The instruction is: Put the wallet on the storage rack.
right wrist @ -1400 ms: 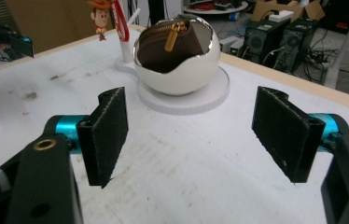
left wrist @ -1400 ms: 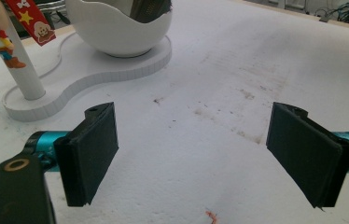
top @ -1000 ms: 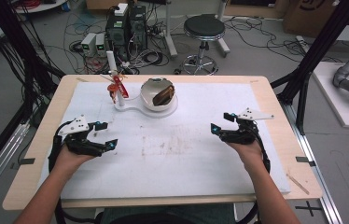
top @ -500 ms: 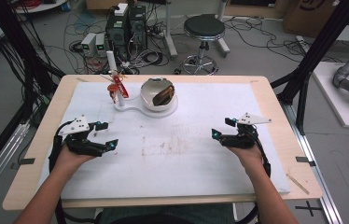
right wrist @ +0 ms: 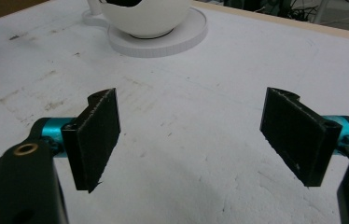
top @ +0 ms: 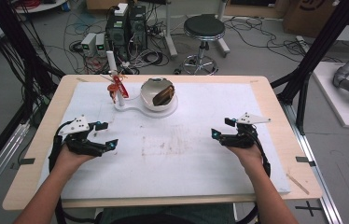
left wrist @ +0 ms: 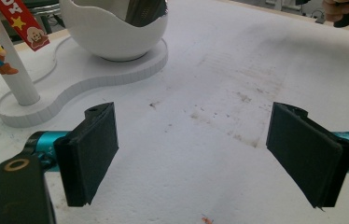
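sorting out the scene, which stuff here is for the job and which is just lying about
Likely for the job:
white bowl
brown thing in it
white post
red tag
white base
both open grippers

Lying about:
stool
computers

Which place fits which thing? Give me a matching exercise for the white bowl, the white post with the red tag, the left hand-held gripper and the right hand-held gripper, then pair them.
Things:
1. white bowl
2. white post with the red tag
3. left hand-held gripper
4. right hand-held gripper

Places or states:
A. open, on the table's left side
B. upright on the narrow end of the white base
C. open, on the table's right side
D. on the round end of the base, a brown thing inside

Pairs: 1-D, 2-B, 3-A, 4-C
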{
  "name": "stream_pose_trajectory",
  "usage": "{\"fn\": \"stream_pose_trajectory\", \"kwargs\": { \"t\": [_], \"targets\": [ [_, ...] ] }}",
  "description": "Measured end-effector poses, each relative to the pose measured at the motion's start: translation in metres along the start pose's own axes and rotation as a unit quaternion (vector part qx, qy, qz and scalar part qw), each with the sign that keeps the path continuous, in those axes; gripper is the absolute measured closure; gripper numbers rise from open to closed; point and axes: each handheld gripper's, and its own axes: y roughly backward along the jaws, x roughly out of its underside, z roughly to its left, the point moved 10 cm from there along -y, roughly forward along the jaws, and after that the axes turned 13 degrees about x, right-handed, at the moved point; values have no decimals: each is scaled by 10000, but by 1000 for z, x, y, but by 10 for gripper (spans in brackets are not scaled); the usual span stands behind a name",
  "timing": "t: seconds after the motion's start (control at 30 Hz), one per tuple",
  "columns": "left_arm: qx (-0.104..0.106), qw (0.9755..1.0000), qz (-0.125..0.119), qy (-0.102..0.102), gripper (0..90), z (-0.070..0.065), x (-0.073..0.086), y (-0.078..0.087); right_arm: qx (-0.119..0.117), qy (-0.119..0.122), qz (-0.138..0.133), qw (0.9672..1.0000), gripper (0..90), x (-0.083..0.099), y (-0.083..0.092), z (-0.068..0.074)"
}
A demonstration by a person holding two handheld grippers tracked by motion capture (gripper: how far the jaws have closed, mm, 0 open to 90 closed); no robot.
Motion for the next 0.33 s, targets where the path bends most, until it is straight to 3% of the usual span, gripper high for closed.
{"fn": "stream_pose_trajectory", "kwargs": {
  "t": [0.33],
  "targets": [
    [1,10000,-42,7,165,0,-2,1,12,-16,-12,10000,202,-1,2,0]
  ]
}}
